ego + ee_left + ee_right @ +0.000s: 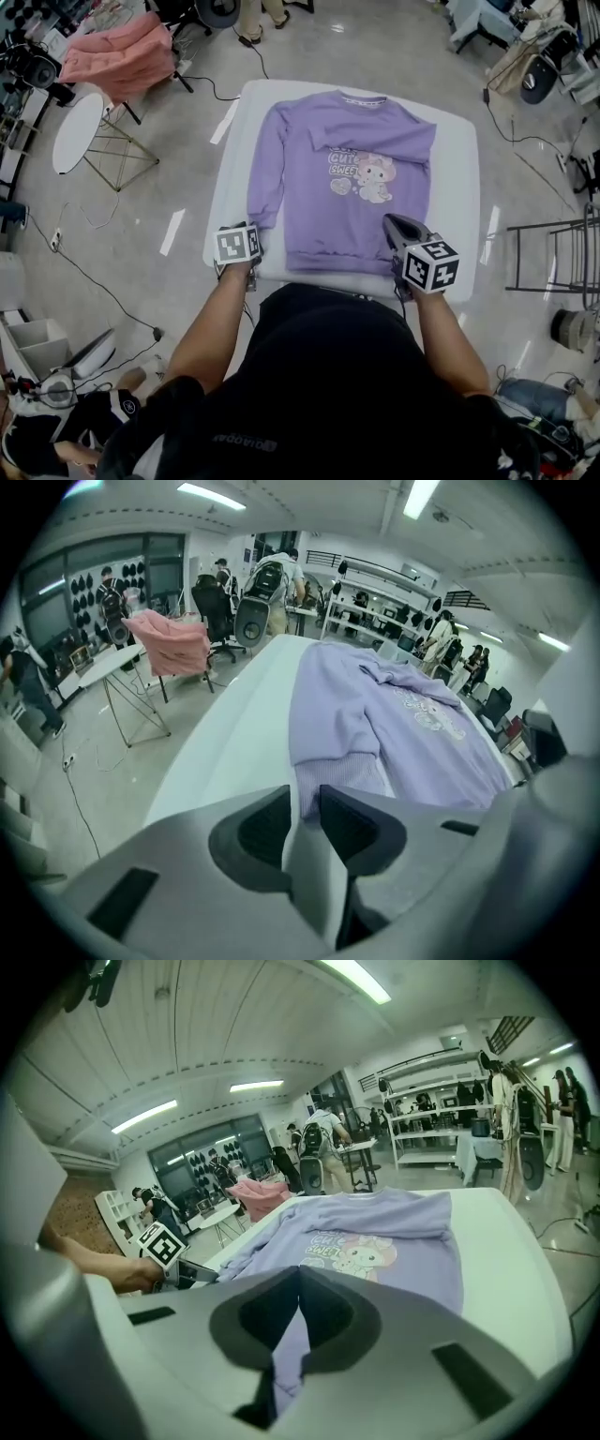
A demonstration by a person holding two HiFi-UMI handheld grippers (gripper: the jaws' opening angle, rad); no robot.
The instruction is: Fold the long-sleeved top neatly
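1. Stands at the near edge of the tabletop [459,197] with both bare forearms stretched forward and a gripper in each hand.
2. Holds the left gripper [302,797] at the near left corner, nose tipped steeply down and marker cube [236,246] facing up.
3. Has its jaws spread and pinching nothing, with the ribbed cuff [342,782] of the left sleeve [267,169] lying on the tabletop just past the tips.
4. Holds the right gripper [298,1274] toward the near right corner, above the lower right side of the long-sleeved top [319,197], sloped down more gently.
5. Has its jaws pressed together, with purple cloth showing in the slit under the tips; cannot tell whether any of it is nipped.
6. Has the purple top spread front-up along the middle of the tabletop, collar near the far edge and hem [328,261] near the near edge.
7. Has the left sleeve running straight down the left side and the right sleeve [394,141] folded across the chest.
8. Reads "CUTE" over "SWEET" in pale letters on the chest, beside a cartoon bunny [375,176].
9. Wears a dark shirt [319,375] with small grey print near the shoulder, upside down here, apparently "DIADORA".
10. Carries only black-and-white square patterns on both marker cubes, no letters.
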